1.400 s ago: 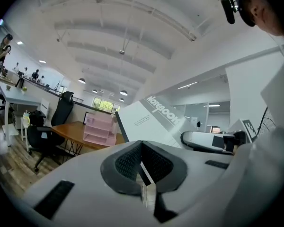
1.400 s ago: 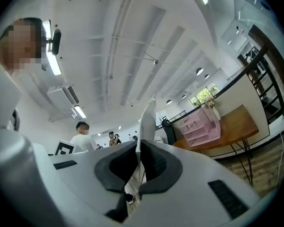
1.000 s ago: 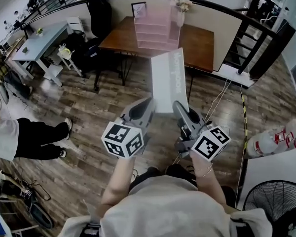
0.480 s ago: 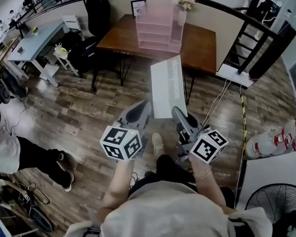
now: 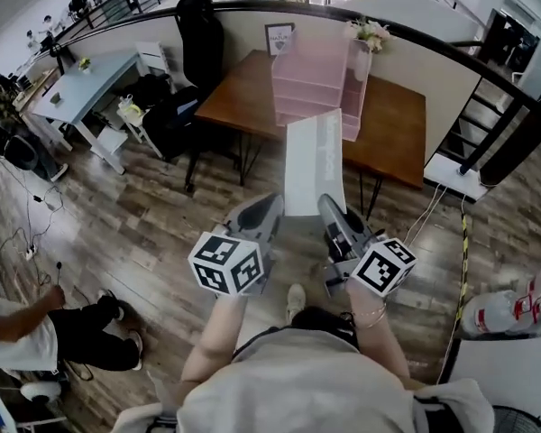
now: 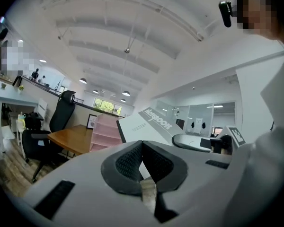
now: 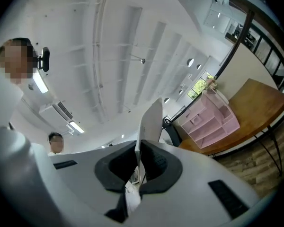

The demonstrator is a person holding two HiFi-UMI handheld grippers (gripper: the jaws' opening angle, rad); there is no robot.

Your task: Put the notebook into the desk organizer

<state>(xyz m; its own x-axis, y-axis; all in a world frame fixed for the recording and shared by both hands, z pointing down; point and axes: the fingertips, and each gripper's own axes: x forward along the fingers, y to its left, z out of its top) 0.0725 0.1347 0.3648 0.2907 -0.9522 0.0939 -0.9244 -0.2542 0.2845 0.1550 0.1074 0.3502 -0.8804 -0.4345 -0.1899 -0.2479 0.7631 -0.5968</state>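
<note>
Nearer the desk organizer (image 5: 317, 84) now, left hand-held gripper (image 5: 267, 206) and right hand-held gripper (image 5: 328, 206) both clamp the notebook (image 5: 313, 161).

Bright, even indoor light fills all three views; in the left gripper view round ceiling lamps (image 6: 126, 93) and a far window (image 6: 104, 106) glow white, and in the right gripper view a strip light (image 7: 76, 126) burns out against the pale ceiling (image 7: 118, 56); in the head view a soft shadow lies under the tabletop (image 5: 243, 97) and the wooden floor (image 5: 144, 233) carries a dull sheen; the fisheye bends the black railing (image 5: 252, 5) into an arc; both gripper views darken to black at the corners; the notebook (image 5: 313, 165) has soft, slightly smeared lettering; the left tool (image 6: 142, 144) and right tool (image 7: 139, 148) sit close and out of focus.
</note>
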